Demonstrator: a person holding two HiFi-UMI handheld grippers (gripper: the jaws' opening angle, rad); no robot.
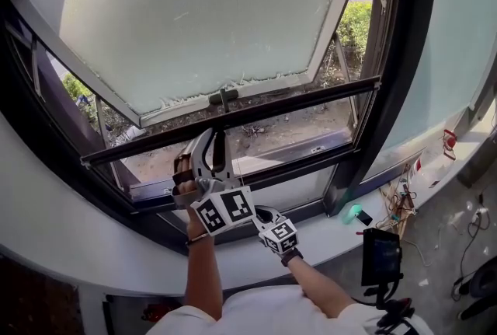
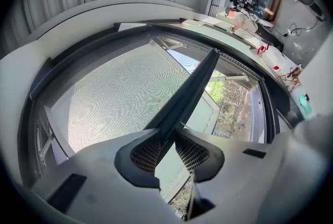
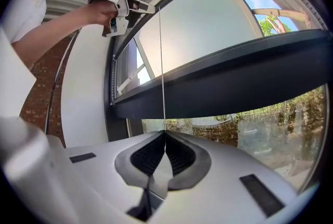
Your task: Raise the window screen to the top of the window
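Note:
The window screen's dark bottom bar (image 1: 256, 112) crosses the window opening at a slant, partway up. My left gripper (image 1: 203, 158) reaches up to it near its left part. In the left gripper view the bar (image 2: 195, 85) runs between the pads, and the left gripper (image 2: 169, 147) is shut on it, with the mesh (image 2: 119, 93) to the left. My right gripper (image 3: 165, 134) sits below the bar (image 3: 234, 82), shut on a thin cord (image 3: 160, 62) that runs straight up past it. Its marker cube (image 1: 278, 235) shows beside the left one.
A frosted sash (image 1: 210, 15) is swung outward above the bar, its handle (image 1: 223, 99) at the lower edge. A white sill (image 1: 78, 248) curves below. At right stand a dark screen on a stand (image 1: 380, 256), a green object (image 1: 355, 213) and loose cables (image 1: 404, 201).

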